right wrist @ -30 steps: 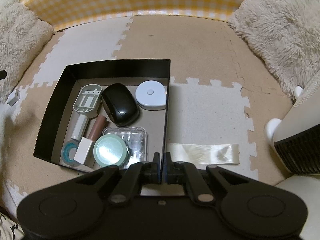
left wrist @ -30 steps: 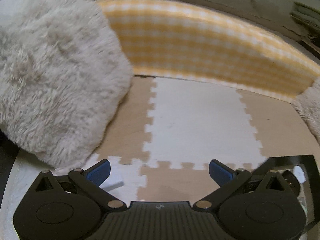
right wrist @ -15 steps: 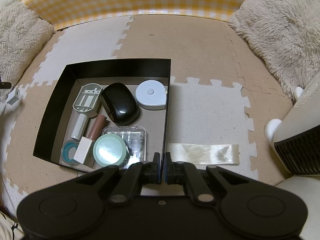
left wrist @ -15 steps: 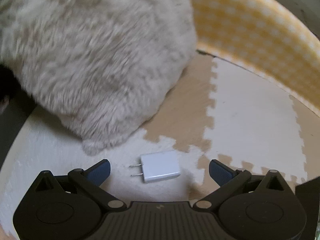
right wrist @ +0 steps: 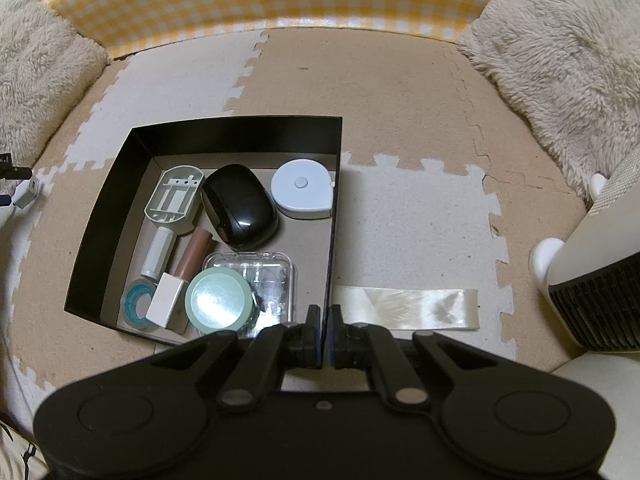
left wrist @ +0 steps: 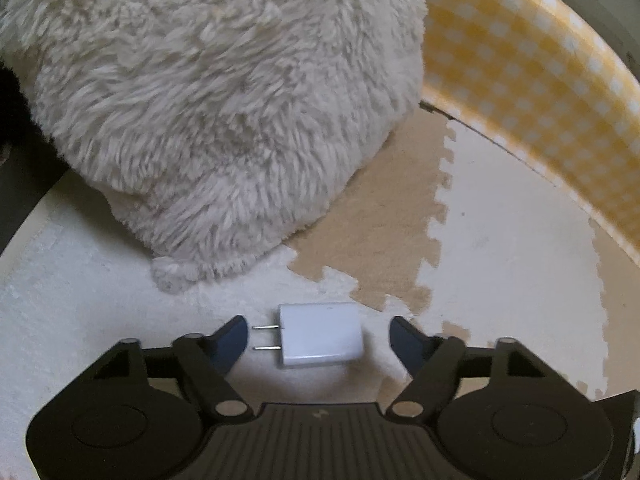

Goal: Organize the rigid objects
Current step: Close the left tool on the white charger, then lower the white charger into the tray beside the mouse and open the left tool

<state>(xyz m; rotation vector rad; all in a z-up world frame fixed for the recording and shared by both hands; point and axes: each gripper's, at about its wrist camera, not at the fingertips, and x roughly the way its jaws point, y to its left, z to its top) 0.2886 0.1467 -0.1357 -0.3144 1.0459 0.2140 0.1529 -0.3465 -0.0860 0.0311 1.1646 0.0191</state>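
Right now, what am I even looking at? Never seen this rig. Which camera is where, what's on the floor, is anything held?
There is no robot: a person holds a two-finger gripper in each hand, and each carries a fisheye camera looking along its fingers.

The left wrist view shows the left gripper over a white charger plug lying on the foam mat beside a fluffy cushion. Its jaws have just been closing, with the plug between them, but the pads do not touch it yet.

The right wrist view shows the right gripper shut on the near wall of the black box, which already holds a black mouse, a white tape measure and other small items.
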